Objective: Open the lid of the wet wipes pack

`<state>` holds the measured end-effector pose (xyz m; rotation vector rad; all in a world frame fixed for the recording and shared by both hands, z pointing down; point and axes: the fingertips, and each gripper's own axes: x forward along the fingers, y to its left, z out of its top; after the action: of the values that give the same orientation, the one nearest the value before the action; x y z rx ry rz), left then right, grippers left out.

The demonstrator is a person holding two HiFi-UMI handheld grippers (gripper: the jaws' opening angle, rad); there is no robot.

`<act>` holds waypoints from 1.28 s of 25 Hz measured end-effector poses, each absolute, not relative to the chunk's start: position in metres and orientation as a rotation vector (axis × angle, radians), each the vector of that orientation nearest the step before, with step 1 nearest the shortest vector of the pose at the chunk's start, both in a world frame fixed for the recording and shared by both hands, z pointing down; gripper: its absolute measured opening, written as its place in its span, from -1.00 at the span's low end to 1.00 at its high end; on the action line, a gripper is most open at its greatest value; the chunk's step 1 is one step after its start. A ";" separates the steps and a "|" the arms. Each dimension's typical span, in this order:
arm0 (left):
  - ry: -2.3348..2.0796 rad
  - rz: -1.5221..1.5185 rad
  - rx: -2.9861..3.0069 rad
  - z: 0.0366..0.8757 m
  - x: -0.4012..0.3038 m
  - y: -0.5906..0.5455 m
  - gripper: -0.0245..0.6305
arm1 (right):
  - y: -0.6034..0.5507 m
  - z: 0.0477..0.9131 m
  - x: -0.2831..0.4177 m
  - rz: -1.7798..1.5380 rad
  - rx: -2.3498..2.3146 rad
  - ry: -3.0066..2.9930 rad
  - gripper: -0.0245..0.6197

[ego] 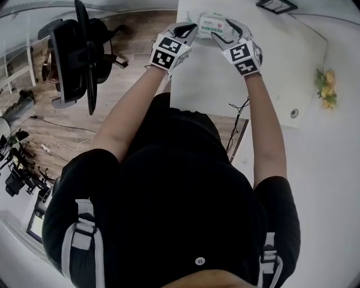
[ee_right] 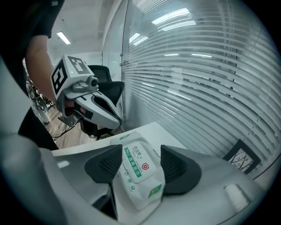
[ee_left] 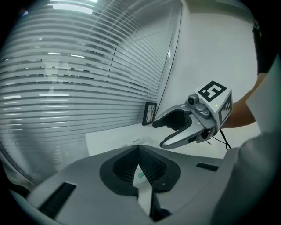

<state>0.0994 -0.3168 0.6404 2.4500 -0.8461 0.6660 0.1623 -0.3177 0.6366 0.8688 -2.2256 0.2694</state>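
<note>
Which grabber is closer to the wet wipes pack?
Right. The right gripper has its open jaws on either side of the wet wipes pack; the left gripper sits just beside its other end.

Pack partly covered, frame clipped

At the head view's top centre, the wet wipes pack (ego: 212,25) has both ends hidden under the left gripper (ego: 193,29) and right gripper (ego: 225,32). Its label print is too small to read. The top edge cuts the picture frame (ego: 275,4).

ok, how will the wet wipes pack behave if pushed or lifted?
Probably soft: the wet wipes pack looks like a puffy film pouch, so it may dent under the jaws. Its flat lid looks stiffer. Lying flat on the smooth white table, it likely slides rather than tips.
</note>
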 end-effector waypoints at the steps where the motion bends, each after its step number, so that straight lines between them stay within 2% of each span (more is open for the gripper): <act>1: -0.844 0.676 2.440 0.645 0.100 -0.318 -0.90 | -0.318 0.641 0.162 0.266 0.859 -2.217 -0.06; 17: -0.828 0.849 2.290 0.717 0.103 -0.320 -0.90 | -0.315 0.686 0.160 0.200 0.698 -2.099 -0.02; 32: -0.821 0.867 2.263 0.723 0.104 -0.321 -0.90 | -0.314 0.713 0.151 0.026 0.506 -1.966 0.06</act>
<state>0.1038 -0.3213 0.7234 2.2631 -0.8206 0.8670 0.1513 -0.3141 0.7133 0.5064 -1.9664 0.0262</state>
